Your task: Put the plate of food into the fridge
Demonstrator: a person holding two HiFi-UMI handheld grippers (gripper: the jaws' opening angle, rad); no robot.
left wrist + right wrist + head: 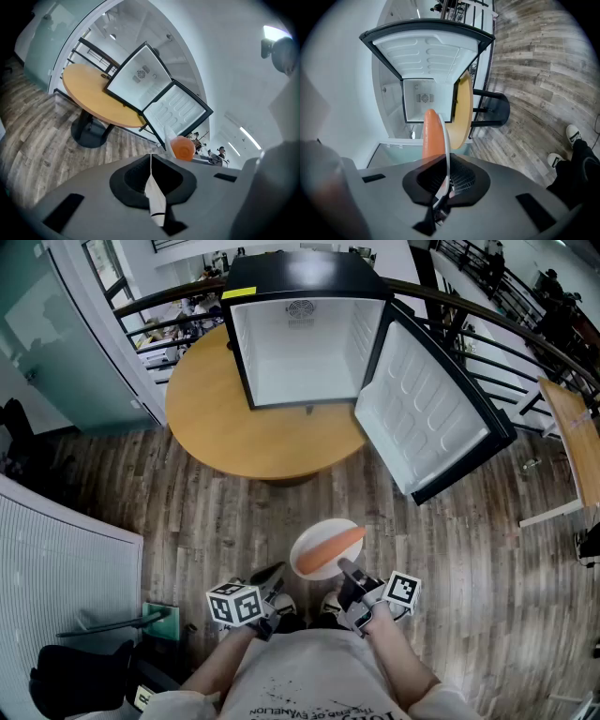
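Clamping the near rim of the white plate (306,542), the right gripper (349,574) held it over the wood floor (234,512), near of the open fridge (305,343) on the round table (220,432). An orange piece of food (330,550) lay on it. The left gripper (151,178), jaws together, hung left, apart.

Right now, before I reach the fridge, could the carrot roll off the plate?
Likely, if tilted: the carrot looks round and lies loose on the shallow plate. The right gripper pinches just one rim edge, so the plate may sag.
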